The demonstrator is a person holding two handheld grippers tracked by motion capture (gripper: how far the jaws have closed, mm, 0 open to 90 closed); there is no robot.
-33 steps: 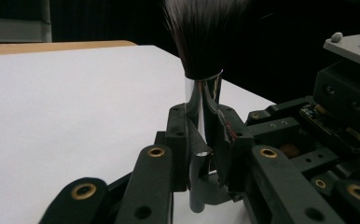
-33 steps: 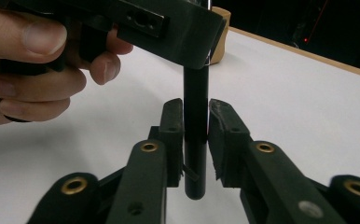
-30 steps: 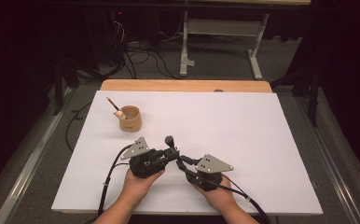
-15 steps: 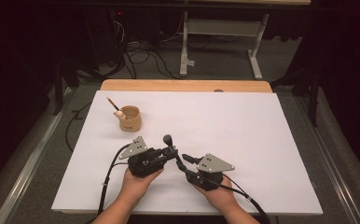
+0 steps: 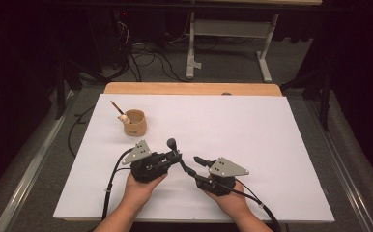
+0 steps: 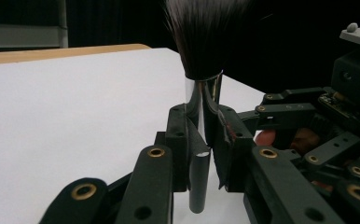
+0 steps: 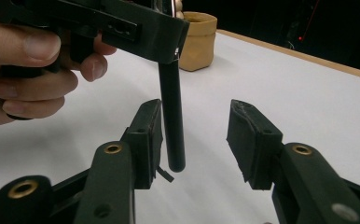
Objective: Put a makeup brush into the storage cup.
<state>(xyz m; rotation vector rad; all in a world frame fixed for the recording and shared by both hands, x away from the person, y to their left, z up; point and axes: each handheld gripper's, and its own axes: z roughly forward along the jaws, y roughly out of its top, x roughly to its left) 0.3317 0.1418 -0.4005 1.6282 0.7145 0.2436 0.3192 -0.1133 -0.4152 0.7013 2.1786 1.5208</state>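
Observation:
A makeup brush (image 6: 201,88) with dark bristles, a silver ferrule and a black handle stands upright in my left gripper (image 6: 201,140), which is shut on it just below the ferrule. From above, the brush (image 5: 171,143) rises over the left gripper (image 5: 176,157) near the table's front middle. Its black handle (image 7: 172,116) hangs down between the fingers of my right gripper (image 7: 197,140), close against the left pad. The right pad stands well away from it. The right gripper (image 5: 193,165) has just been opening and is now open around the handle.
A tan cup (image 5: 135,123) holding another small brush (image 5: 118,110) stands at the back left of the white sheet (image 5: 242,121) and shows as a cup (image 7: 197,39) beyond the left gripper. A wooden table edge (image 5: 189,88) runs along the far side.
The right gripper's jaws have spread apart around the brush handle. Both hands have stayed where they were, and the left gripper keeps its hold.

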